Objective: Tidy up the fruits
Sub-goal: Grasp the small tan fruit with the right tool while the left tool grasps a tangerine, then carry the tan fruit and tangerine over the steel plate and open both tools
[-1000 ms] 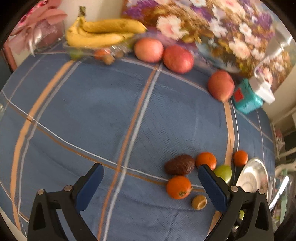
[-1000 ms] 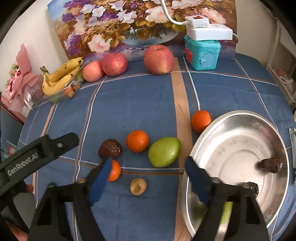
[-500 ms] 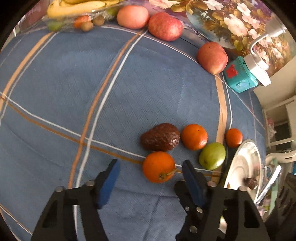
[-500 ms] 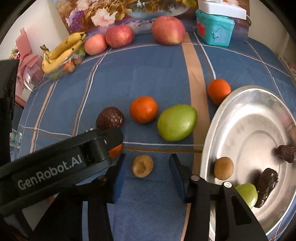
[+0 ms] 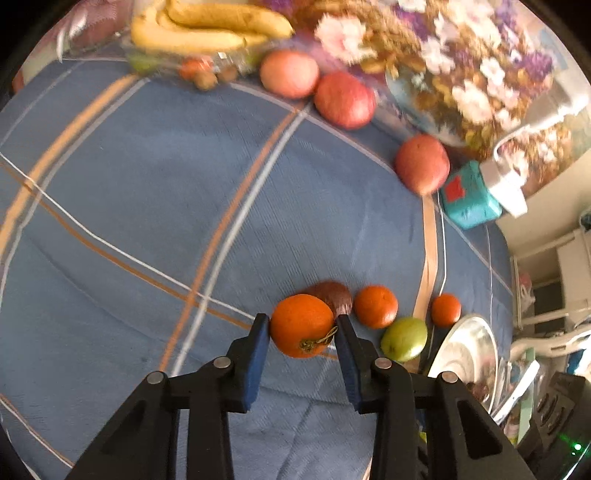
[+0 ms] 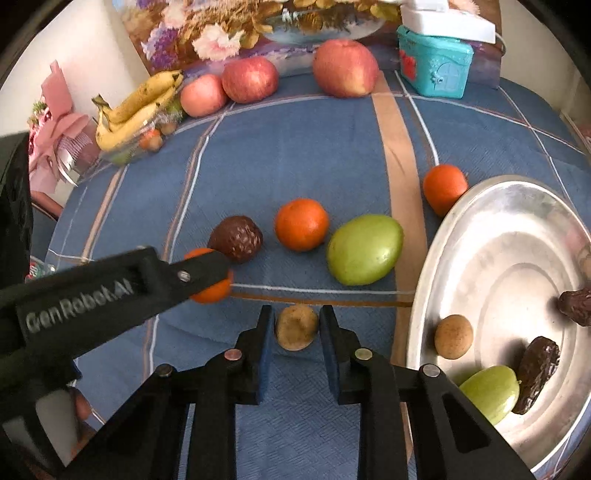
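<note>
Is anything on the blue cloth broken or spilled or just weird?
Nothing looks broken or spilled. The only oddity is the teal toy house with a white power strip on top, sitting among the apples. Loose fruit still lies outside the silver plate, including the big green fruit.

Left gripper (image 5: 301, 326): pitched steeply down, jaws closing, blue pads on both sides of orange (image 5: 302, 325), touching. Its black arm crosses right wrist view from lower left; bit of hand (image 6: 82, 408) visible under it. Right gripper (image 6: 296, 326): pitched steeply down, jaws closed in on small brown fruit (image 6: 296, 327), pads flanking both sides.
</note>
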{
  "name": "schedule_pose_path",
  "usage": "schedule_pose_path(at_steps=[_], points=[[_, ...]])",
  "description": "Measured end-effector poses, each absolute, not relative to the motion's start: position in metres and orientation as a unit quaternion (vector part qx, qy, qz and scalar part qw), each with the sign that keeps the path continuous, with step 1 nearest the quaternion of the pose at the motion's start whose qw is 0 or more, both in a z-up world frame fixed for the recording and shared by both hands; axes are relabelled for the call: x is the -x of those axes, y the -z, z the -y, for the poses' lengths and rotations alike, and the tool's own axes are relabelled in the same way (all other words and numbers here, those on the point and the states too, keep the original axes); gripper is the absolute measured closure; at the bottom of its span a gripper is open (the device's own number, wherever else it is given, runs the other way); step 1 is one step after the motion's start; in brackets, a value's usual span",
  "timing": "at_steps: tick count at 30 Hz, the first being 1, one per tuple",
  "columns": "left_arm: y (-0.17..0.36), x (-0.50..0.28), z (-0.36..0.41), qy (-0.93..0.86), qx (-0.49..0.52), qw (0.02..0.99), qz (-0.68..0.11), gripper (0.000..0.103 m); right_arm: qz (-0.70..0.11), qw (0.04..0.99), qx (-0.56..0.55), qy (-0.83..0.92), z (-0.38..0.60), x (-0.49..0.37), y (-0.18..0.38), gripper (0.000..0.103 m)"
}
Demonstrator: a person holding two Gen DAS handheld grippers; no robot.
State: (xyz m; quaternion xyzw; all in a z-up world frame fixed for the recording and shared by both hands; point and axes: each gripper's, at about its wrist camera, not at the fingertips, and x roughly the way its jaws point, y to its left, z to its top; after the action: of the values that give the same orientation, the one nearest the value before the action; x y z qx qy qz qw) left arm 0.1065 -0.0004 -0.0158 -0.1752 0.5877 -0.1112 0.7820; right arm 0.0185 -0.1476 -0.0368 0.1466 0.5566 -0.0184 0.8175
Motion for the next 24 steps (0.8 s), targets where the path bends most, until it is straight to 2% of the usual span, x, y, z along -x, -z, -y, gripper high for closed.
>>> schedule_pose_path(at_steps=[13,24], points=[[-0.016,-0.102,0.008,0.126,0.169,0.812,-0.544,0.064,-0.514,0.837,-0.184,0.036,0.177,-0.009,0.002,0.077],[-0.020,-0.077,0.087,0.229,0.104,0.796,-0.551,0.065,-0.482,0.827,-0.225,0.183,0.277,0.030,-0.007,0.077]])
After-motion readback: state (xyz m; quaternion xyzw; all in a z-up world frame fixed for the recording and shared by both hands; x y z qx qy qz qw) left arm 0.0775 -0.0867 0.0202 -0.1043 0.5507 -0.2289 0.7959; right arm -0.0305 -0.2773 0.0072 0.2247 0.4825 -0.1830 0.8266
